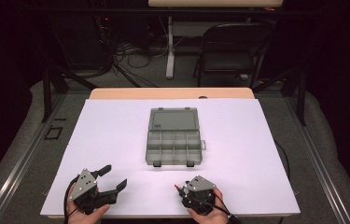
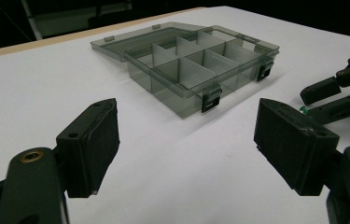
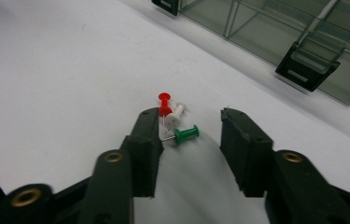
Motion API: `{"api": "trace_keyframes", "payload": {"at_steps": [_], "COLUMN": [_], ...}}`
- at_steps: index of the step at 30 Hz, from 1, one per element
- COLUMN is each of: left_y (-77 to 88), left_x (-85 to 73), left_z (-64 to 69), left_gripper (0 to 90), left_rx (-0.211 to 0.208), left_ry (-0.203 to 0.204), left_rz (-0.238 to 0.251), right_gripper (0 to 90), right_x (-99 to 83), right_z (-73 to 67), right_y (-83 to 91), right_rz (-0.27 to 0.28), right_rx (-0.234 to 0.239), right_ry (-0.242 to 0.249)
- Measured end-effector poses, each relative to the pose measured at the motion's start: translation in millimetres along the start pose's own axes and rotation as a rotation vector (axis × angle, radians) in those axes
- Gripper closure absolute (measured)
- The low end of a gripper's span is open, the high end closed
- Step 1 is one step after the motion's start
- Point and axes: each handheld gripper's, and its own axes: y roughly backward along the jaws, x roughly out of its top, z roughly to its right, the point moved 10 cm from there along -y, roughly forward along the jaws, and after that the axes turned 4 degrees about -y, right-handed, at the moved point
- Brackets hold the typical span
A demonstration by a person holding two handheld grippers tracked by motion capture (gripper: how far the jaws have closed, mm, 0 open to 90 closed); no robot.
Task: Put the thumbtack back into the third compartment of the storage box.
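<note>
Right gripper [image 3: 189,137] half open, empty, over three pushpins [image 3: 175,119] on the white sheet [image 1: 116,140] near the open box [image 1: 174,137]; tiny, light, skittish, best pinched by the heads.

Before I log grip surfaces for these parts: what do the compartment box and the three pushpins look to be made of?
Compartment box: likely rigid smoky-grey plastic, glossy; its dividers show through the walls. Its latches look black and opaque. Red, white and green pushpin: smooth plastic-looking heads with thin, shiny, probably metal points.
</note>
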Motion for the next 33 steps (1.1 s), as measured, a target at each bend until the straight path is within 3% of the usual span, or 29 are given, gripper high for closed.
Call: {"api": "trace_keyframes", "payload": {"at_steps": [15,33], "left_y": [0.6,-0.2], "left_x": [0.0,-0.7], "left_z": [-0.8,-0.8], "left_gripper": [22.4,22.5], "left_rx": [0.003,0.005], "left_ry": [0.004,0.006], "left_rz": [0.001,-0.002], "right_gripper": [88.3,90.0], "right_x": [-2.1,-0.6], "right_z": [5.0,8.2], "right_y": [5.1,7.0], "right_rz": [-0.001,0.003], "right_rx": [0.024,0.042], "right_ry": [-0.063,-0.103]}}
